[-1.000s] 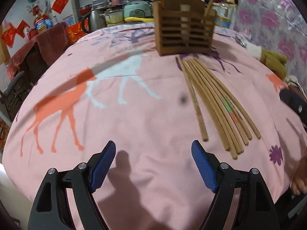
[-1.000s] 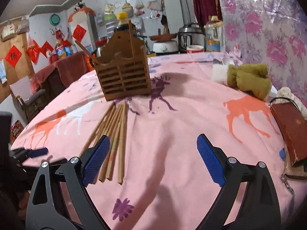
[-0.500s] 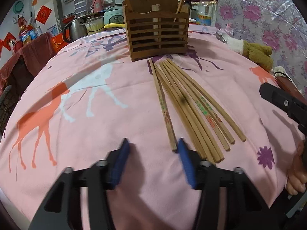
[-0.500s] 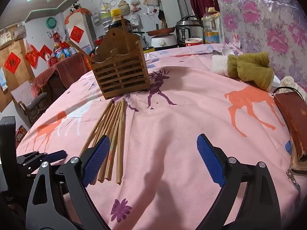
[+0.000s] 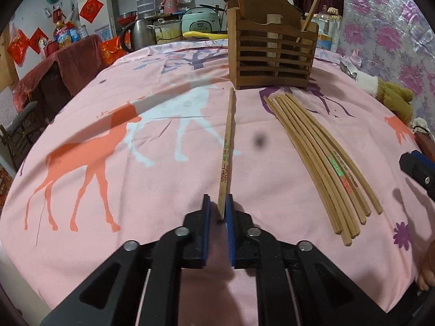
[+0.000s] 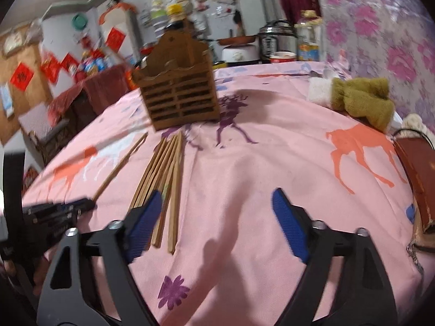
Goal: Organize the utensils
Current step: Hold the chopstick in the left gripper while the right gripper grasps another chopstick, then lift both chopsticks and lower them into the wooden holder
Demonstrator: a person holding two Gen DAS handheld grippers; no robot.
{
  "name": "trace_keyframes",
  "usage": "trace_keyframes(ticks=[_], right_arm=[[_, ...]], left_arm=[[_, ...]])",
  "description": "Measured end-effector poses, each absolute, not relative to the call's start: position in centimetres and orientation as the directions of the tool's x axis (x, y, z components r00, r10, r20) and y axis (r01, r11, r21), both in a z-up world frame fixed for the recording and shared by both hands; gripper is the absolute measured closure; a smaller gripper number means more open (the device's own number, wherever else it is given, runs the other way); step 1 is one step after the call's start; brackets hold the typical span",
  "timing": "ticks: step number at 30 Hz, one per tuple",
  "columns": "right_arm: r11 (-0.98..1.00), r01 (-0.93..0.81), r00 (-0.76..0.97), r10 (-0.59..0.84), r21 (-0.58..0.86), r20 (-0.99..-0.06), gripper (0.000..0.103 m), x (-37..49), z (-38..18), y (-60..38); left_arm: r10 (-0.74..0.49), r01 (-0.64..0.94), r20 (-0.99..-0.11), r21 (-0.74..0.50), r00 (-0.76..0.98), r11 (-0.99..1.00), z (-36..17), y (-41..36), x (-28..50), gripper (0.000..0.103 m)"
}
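Note:
A slatted wooden utensil holder stands at the far side of the pink tablecloth, with two sticks poking out of it. My left gripper is closing on the near end of a single printed chopstick, which lies apart to the left of the bundle of several chopsticks. In the right wrist view, my right gripper hovers over the cloth, its jaws closing with nothing between them. Its left pad is over the near ends of the bundle. The left gripper shows there at the single chopstick, in front of the holder.
An olive and white plush cloth lies at the right of the table. A brown case sits by the right edge. Pots, a kettle and cookers crowd the counter behind the table. A person's hand shows at the right edge.
The left jaws went from wide apart to closed around one chopstick, which now lies away from the bundle to its left. The right jaws have narrowed somewhat.

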State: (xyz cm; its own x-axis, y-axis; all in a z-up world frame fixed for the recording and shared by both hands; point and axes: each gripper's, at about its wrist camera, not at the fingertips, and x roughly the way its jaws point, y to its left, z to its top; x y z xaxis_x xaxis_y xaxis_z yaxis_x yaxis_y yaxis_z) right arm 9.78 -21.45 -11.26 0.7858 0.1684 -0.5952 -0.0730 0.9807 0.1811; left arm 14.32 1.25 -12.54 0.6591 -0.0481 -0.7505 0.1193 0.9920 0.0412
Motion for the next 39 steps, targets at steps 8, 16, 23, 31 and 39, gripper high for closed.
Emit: trace_keyframes(ticks=[8,16,23,31,39], right_arm=[[0.976,-0.178,0.748,0.215,0.123,-0.628,0.056,8.6,-12.4,-19.6],[0.964,-0.25,0.715,0.249,0.094,-0.653,0.069,8.6,-13.1,-18.0],[0.962,-0.245,0.675,0.256,0.118,-0.692,0.084,9.3,-14.0,-18.1],[0.97,-0.199,0.677,0.241,0.142,-0.696,0.095,9.8,-14.1,-19.0],[0.972,-0.198,0.691,0.228,0.123,-0.686,0.096,9.6,-13.9,-18.8]], left_arm=[[-0.037,0.079,-0.738,0.022,0.674,0.997,-12.7,2.5,14.3,0.062],[-0.026,0.078,-0.732,0.037,0.681,0.996,-12.8,2.3,14.2,0.062],[-0.024,0.078,-0.732,0.039,0.681,0.996,-12.8,2.4,14.2,0.062],[-0.045,0.12,-0.735,0.05,0.677,0.991,-12.7,1.5,13.6,0.072],[-0.062,0.165,-0.734,0.069,0.676,0.984,-12.5,0.2,13.0,0.097]])
